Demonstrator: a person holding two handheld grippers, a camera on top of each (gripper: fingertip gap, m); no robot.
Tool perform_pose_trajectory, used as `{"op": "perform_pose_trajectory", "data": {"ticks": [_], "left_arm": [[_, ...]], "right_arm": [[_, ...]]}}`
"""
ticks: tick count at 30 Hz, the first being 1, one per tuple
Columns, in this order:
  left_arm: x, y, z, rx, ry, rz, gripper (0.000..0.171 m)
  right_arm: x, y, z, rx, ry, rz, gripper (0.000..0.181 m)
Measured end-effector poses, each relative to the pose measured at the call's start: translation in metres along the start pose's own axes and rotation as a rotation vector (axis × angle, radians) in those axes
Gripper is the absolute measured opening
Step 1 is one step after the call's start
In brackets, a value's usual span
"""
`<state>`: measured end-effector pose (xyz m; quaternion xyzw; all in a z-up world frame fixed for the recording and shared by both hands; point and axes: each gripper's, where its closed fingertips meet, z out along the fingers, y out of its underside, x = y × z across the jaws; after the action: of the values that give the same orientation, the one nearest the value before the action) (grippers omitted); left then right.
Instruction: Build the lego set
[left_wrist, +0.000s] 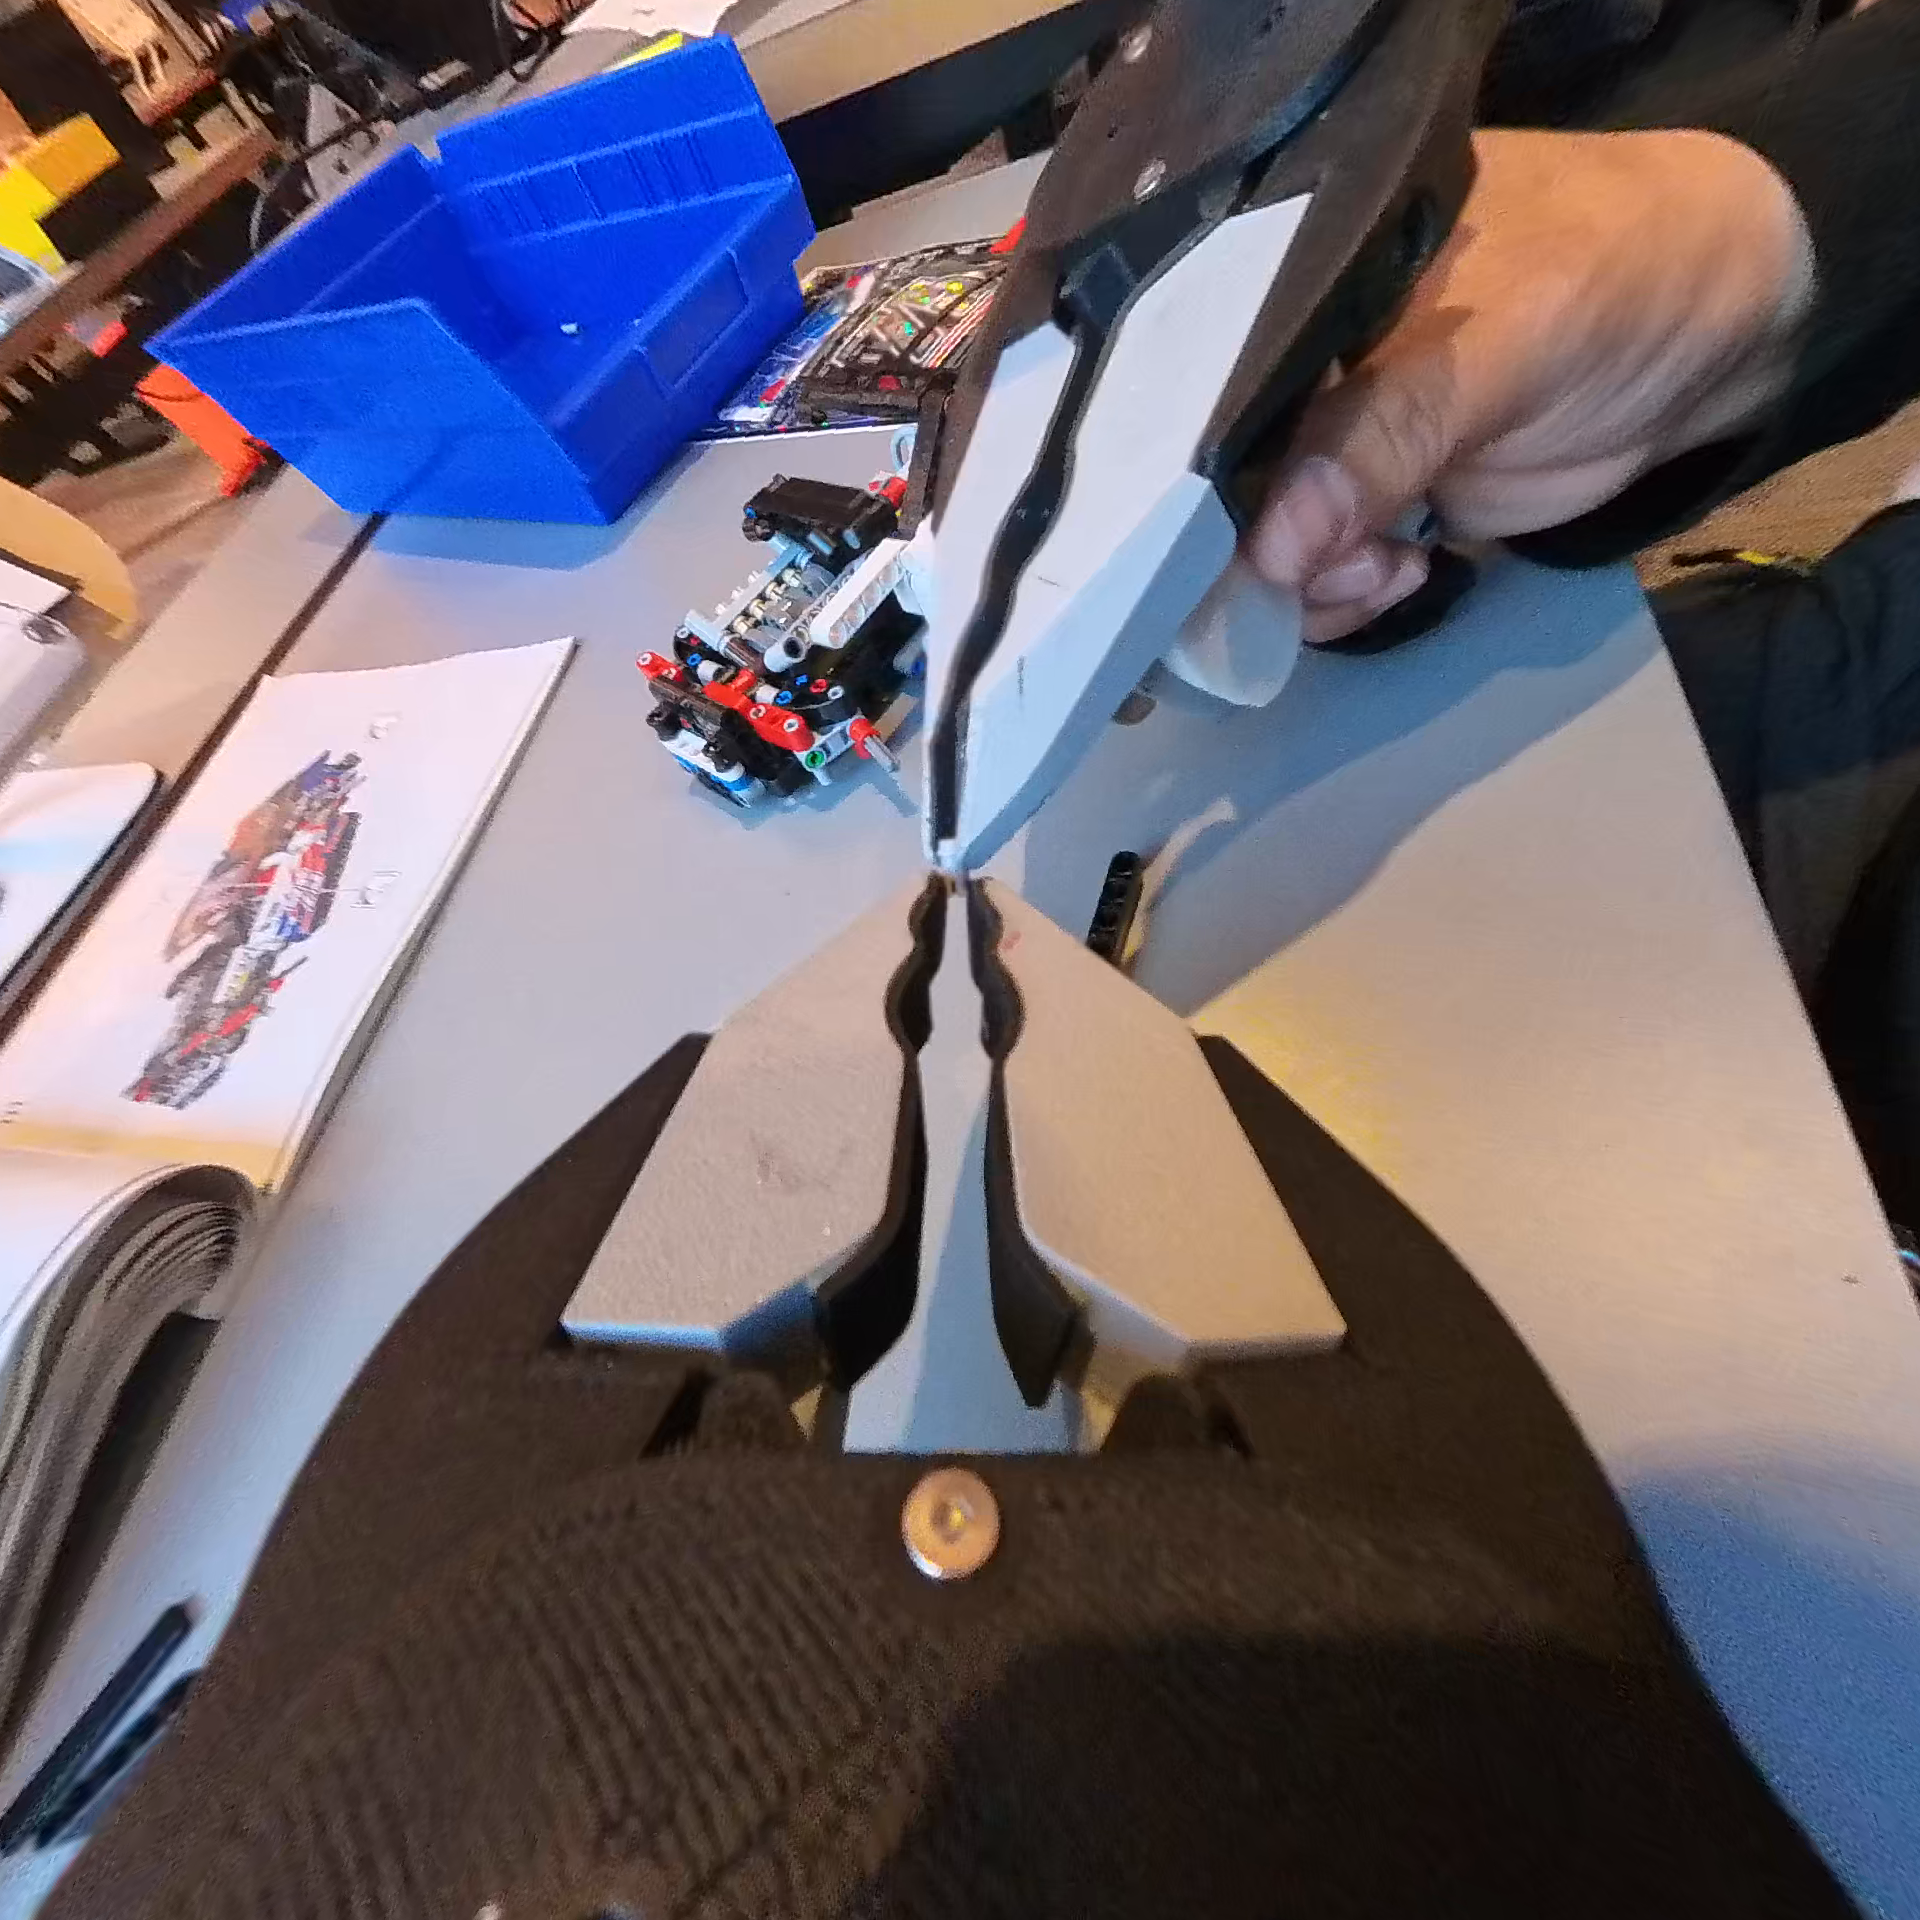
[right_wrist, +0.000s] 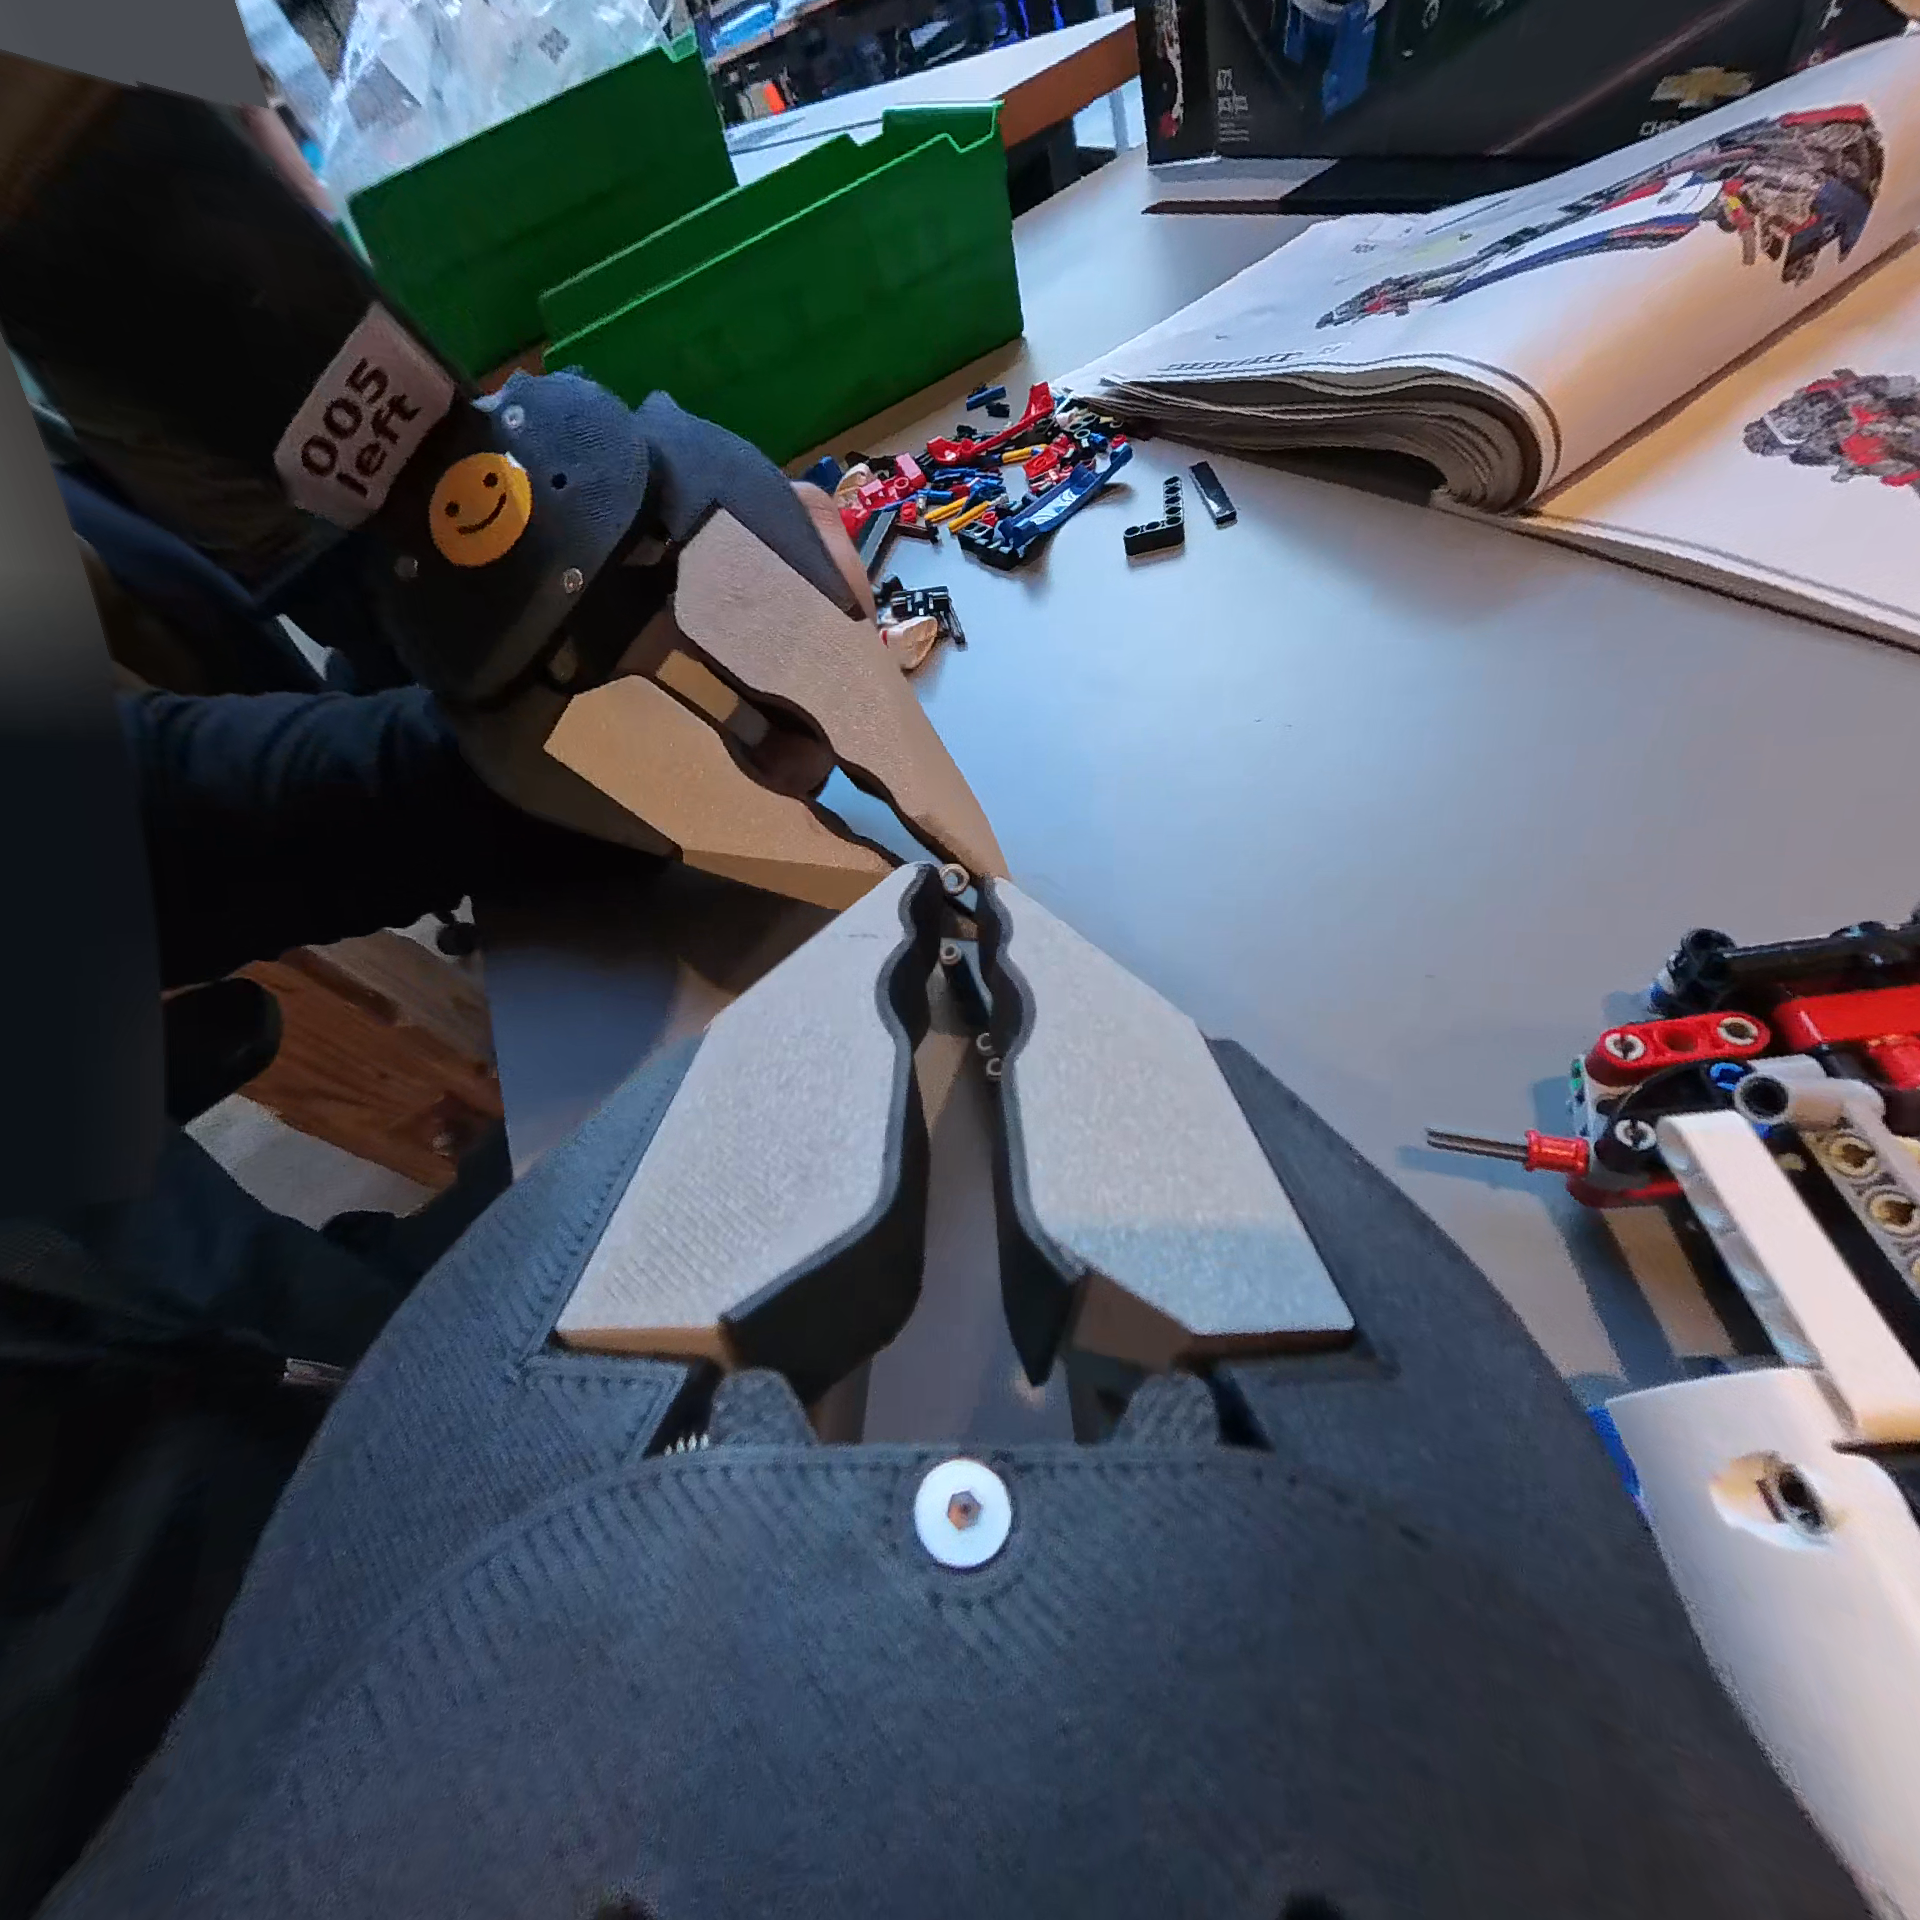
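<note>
Left gripper (left_wrist: 951, 883) and right gripper (right_wrist: 961, 883) meet tip to tip above the grey table (left_wrist: 582, 914), near its front edge. The left gripper's fingers are nearly closed, pinching something small and pale at the tips; what it is cannot be told. The right gripper is closed on a black beam (right_wrist: 966, 987) with pin holes, held lengthwise between its fingers, its far end touching the left gripper's tips. The part-built model (left_wrist: 779, 665), black, white and red, stands on the table beyond the grippers, apart from them, with bare table all round it. A blue bin (left_wrist: 499, 312) sits behind it, towards the far edge. An open manual (left_wrist: 281, 883) lies on the left gripper's side. Loose parts (right_wrist: 997, 478) are heaped between the manual's spine and two green bins (right_wrist: 779, 301); a black L-beam (right_wrist: 1155, 525) lies just beside the heap. A wide clear strip of table runs between the heap and the model.
</note>
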<state>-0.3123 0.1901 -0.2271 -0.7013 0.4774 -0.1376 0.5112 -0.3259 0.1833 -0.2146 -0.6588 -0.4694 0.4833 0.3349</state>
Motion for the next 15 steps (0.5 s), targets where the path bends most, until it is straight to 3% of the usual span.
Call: {"op": "perform_pose_trajectory", "data": {"ticks": [15], "left_arm": [[-0.0069, 0.0015, -0.0004, -0.057, -0.148, 0.219, 0.001]], "right_arm": [[0.0008, 0.0016, 0.0022, -0.021, -0.001, 0.034, 0.003]]}}
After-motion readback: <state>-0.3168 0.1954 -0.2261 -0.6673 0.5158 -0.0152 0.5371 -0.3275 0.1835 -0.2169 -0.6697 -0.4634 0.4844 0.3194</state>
